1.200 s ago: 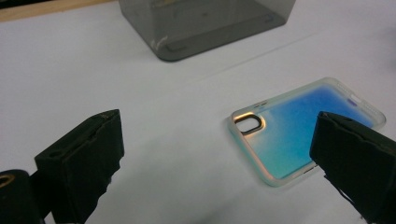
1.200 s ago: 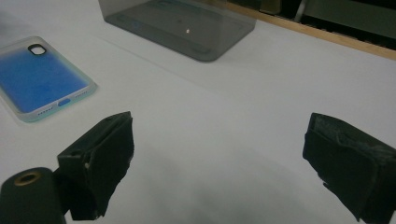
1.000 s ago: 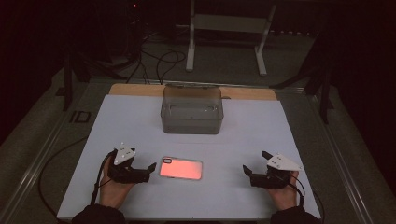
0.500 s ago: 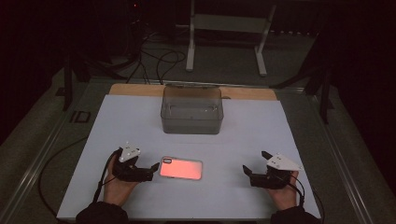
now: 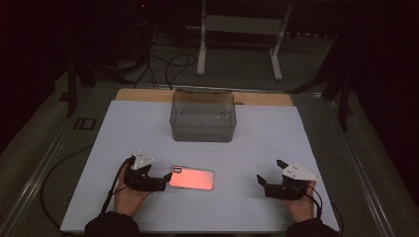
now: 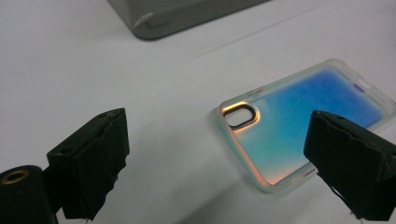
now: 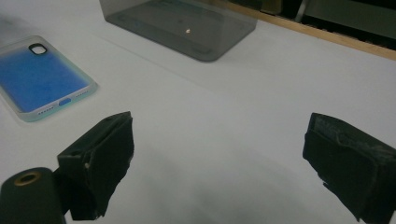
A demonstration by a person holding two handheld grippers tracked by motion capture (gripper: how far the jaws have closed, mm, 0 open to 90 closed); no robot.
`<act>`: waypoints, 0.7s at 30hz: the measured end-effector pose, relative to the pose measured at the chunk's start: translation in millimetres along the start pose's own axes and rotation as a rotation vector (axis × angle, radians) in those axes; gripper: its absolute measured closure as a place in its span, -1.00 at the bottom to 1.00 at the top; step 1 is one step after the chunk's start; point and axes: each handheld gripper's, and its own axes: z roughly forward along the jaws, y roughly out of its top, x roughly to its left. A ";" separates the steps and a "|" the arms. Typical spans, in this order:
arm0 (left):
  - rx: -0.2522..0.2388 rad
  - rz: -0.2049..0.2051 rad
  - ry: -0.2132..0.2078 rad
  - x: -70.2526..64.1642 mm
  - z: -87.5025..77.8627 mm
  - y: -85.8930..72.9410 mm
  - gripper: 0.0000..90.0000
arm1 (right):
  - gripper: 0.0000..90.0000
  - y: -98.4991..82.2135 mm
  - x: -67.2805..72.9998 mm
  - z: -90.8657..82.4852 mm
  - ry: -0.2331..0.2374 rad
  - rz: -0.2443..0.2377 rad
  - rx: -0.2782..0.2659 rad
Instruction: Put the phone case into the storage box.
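A white table [image 5: 296,148] carries a grey bin [image 5: 203,116] at its far middle. Near the front, left of centre, a phone case [image 5: 192,177] lies flat, its camera cutout toward the left. The left gripper [image 5: 165,180] sits just beside that end, jaws spread wide with the case's corner between them. The right gripper [image 5: 262,181] rests well apart at the near right, jaws wide and empty. The likely step is taking the case: slide one jaw over its short edge, keep low, and close gently so the thin, flexible shell doesn't skid.
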 end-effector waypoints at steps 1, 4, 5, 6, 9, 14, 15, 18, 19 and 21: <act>0.004 0.003 0.002 -0.3 0.8 0.1 -0.83 | -0.80 0.0 -0.2 -0.1 0.001 0.000 -0.001; 0.006 -0.001 0.003 -1.0 3.3 -0.1 -0.80 | -0.80 0.1 -0.2 -0.4 0.001 0.003 0.000; 0.008 -0.002 0.002 -0.9 4.5 -0.2 -0.79 | -0.80 0.1 -0.2 -0.5 0.002 0.002 -0.001; 0.013 -0.006 0.001 -1.1 5.8 -0.2 -0.79 | -0.80 0.1 -0.2 -0.5 0.002 0.002 0.000; 0.028 -0.005 -0.006 -1.5 10.0 -0.5 -0.78 | -0.80 0.1 -0.2 -0.4 0.002 0.000 0.000; 0.047 -0.002 -0.014 -3.0 15.0 -1.2 -0.76 | -0.80 0.1 -0.3 -0.3 0.002 0.000 0.001; 0.049 -0.005 -0.017 -3.4 15.8 -1.4 -0.75 | -0.80 0.1 -0.2 -0.2 0.002 0.000 0.001; 0.058 -0.007 -0.026 -4.1 17.9 -1.9 -0.71 | -0.80 0.1 -0.2 -0.3 0.002 0.000 0.001; 0.061 -0.006 -0.026 -4.4 18.6 -2.0 -0.69 | -0.80 0.1 -0.2 -0.3 0.002 0.000 0.001; 0.074 -0.009 -0.028 -5.2 20.2 -2.1 -0.66 | -0.80 0.1 -0.3 -0.3 0.003 -0.001 0.001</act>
